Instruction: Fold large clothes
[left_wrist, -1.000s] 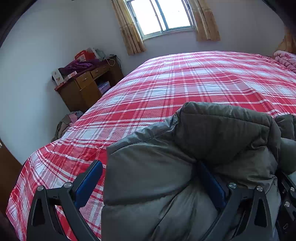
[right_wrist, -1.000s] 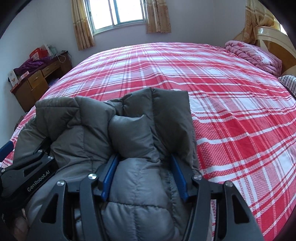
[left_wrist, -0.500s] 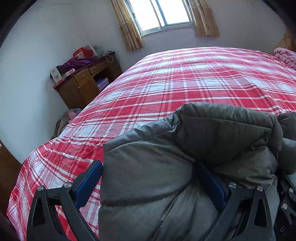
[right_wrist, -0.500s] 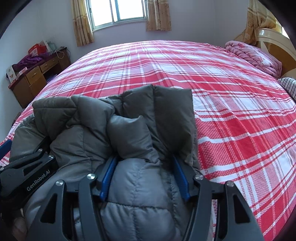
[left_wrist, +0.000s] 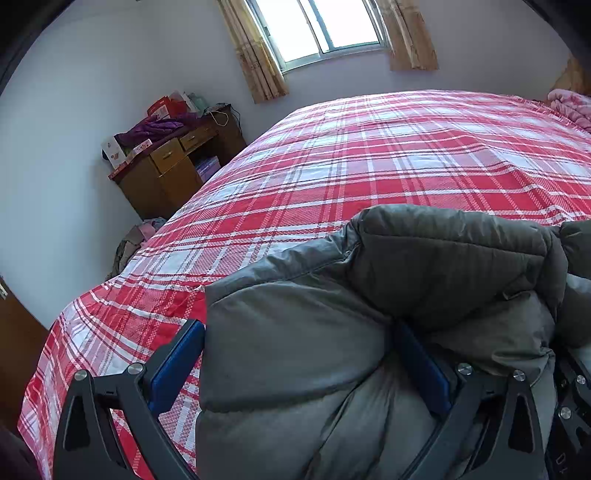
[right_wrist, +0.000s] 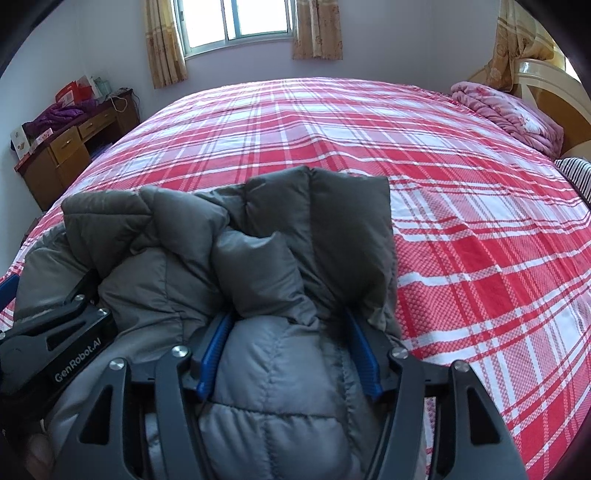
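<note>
A puffy grey down jacket (left_wrist: 424, 280) lies bunched at the near edge of the red plaid bed (left_wrist: 369, 166). My left gripper (left_wrist: 295, 362) has its jaws wide apart with a thick fold of the jacket between the blue pads (left_wrist: 173, 365). My right gripper (right_wrist: 291, 350) is shut on a bundle of the jacket (right_wrist: 277, 258), its blue pads (right_wrist: 214, 350) pressing the fabric on both sides. The left gripper's body (right_wrist: 55, 343) shows at the left of the right wrist view.
A wooden desk (left_wrist: 173, 162) with clutter stands by the wall on the left. Clothes lie on the floor (left_wrist: 133, 240) beside the bed. A pink quilt (right_wrist: 509, 114) and headboard (right_wrist: 550, 85) are at the right. A window (right_wrist: 236, 22) is in the far wall.
Both grippers with the jacket have shifted slightly forward and the views tilt down a little. The jacket fold spreads a bit further left between the left jaws.
</note>
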